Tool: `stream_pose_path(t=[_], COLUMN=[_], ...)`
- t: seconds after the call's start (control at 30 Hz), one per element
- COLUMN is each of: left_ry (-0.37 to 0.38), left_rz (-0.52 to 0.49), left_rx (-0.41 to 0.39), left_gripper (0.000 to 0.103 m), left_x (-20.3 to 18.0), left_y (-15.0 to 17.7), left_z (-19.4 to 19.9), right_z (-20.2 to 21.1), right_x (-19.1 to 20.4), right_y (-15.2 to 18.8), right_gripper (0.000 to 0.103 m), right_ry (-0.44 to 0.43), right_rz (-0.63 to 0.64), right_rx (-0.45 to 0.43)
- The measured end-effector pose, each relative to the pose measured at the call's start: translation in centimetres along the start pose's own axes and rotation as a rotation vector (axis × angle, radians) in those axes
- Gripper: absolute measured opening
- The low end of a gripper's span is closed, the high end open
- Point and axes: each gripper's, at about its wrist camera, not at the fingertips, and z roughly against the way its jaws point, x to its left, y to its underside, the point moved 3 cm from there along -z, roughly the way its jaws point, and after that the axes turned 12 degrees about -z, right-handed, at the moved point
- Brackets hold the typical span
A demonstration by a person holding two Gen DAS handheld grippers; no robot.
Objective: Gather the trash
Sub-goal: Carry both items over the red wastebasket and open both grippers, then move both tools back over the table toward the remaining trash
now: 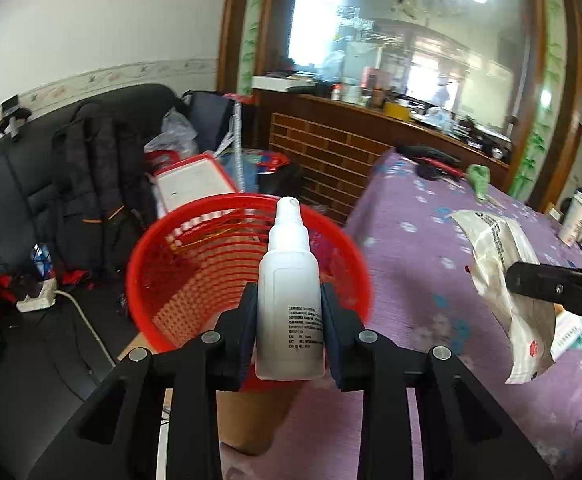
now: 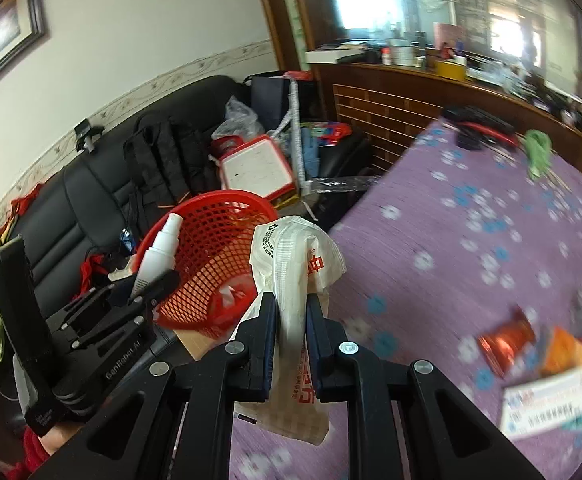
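— Black fingers of the left gripper (image 1: 289, 320) are clamped on the white spray bottle (image 1: 289, 280), nozzle pointing away toward twelve o'clock, with the red mesh basket (image 1: 171, 248) just beyond it, its mouth spreading from ten to one o'clock in the left wrist view.

— And the other hand?

— The right gripper (image 2: 291, 332) pinches a crumpled white wrapper (image 2: 295, 264) between closed fingers; in its own view the basket sits at about ten o'clock, beside the purple flowered tablecloth (image 2: 471, 248).

— So how would you finish the drop cleanly?

— I'd carry the bottle past the near rim until its base hangs over the mesh floor, then let go. The wrapper is light and floppy, so I'd bring it low into the mouth before releasing, or it may drift onto the cloth.

— Anything left?

— More packets (image 2: 523, 344) lie on the cloth at four o'clock of the right view, blurred.
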Motion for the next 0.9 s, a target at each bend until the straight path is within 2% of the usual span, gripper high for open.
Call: stream_pose_path(t=[0.27,0.47,0.53,0.57,0.6,0.7,0.8,0.87,0.9], left_ry=[-0.018,-0.025,-0.032,-0.039,-0.046,-0.066,-0.050,-0.035,-0.029], left_rz=[0.031,0.056,0.056,0.060,0.062,0.051,0.043,0.025,0.010], left_rx=[0.028,0.029,0.024,0.016,0.007,-0.015,-0.017,-0.027,-0.031], left_gripper=[0.029,0.029,0.041,0.055,0.060,0.060,0.060,0.063,0.065], left_x=[3.1,4.7,4.9,5.1,5.2,5.1,4.3,3.1,2.2], left_y=[-0.1,0.0,-0.1,-0.2,-0.2,-0.4,-0.3,-0.2,-0.1], left_z=[-2.2,-2.9,-2.9,-2.9,-2.7,-2.2,-1.7,-1.1,-0.7], right_z=[-5.1,-8.4,-9.0,-9.2,-9.2,-8.4,-6.3,-4.9,-4.1], right_x=[4.5,5.9,5.9,5.8,5.5,4.5,3.1,2.2,1.7], right_y=[-3.2,-4.3,-4.6,-4.7,-4.7,-4.8,-4.4,-3.8,-3.3], right_gripper=[0.015,0.018,0.027,0.029,0.029,0.029,0.030,0.042,0.045], right_ry=[-0.046,-0.069,-0.066,-0.071,-0.073,-0.073,-0.069,-0.049,-0.044], right_rz=[0.029,0.012,0.000,-0.011,-0.022,-0.039,-0.049,-0.045,-0.046], right_rx=[0.034,0.063,0.069,0.072,0.073,0.064,0.034,0.012,0.002])
